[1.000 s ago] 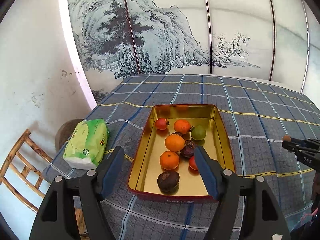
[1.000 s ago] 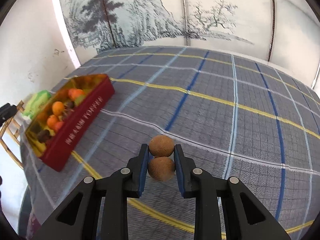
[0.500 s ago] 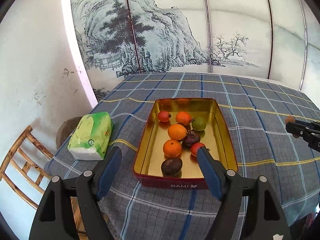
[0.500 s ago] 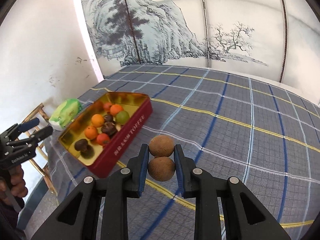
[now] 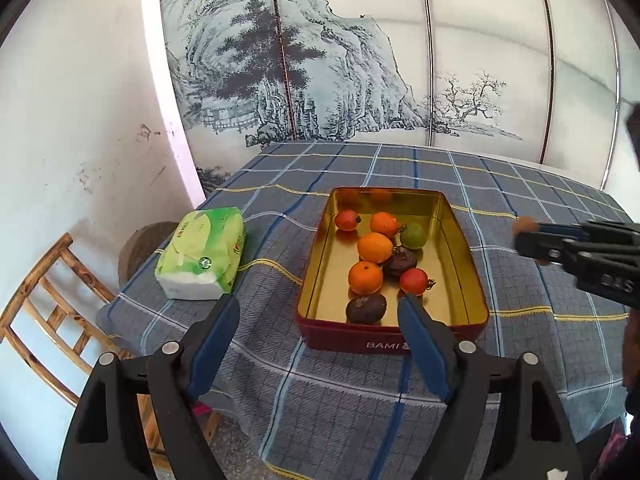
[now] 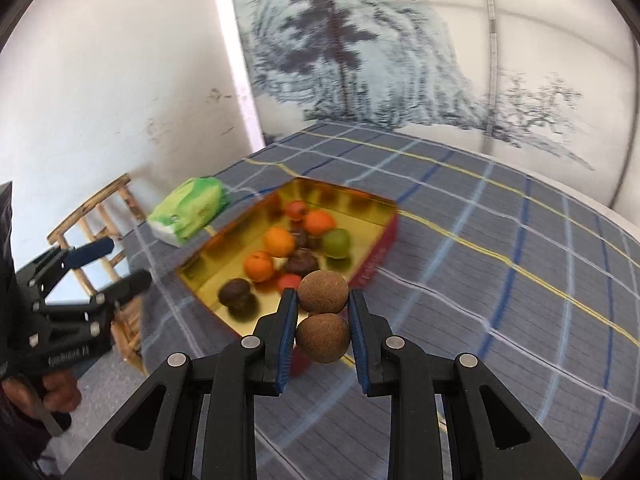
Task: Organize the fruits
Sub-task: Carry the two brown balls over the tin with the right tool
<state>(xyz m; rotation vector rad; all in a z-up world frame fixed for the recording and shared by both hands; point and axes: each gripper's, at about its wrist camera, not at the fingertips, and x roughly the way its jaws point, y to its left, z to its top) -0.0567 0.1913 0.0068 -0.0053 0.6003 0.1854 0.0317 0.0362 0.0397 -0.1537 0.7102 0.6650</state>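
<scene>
Plaid tablecloth (image 5: 360, 400), mountain-mural wall (image 5: 320, 92) — right tongs (image 6: 322, 304) clench brown fruits (image 6: 323, 291); left tongs (image 5: 318, 312) opening, empty.

Both claws, left claw (image 5: 320, 312) and right claw (image 6: 323, 300), have black frames, silver screws and blue ribbed pads (image 5: 420, 344).

A table draped in a blue-grey checked cloth with yellow, white and blue lines (image 5: 520, 208) (image 6: 500, 240) carries two things. A rectangular red metal tin with a gold inside (image 5: 464, 240) (image 6: 384, 236) (white lettering on its near wall) sits toward the table's left side. A soft green-and-white plastic pack of tissues (image 5: 202, 252) (image 6: 188, 208) lies near the tin, by the cloth's left edge.
</scene>
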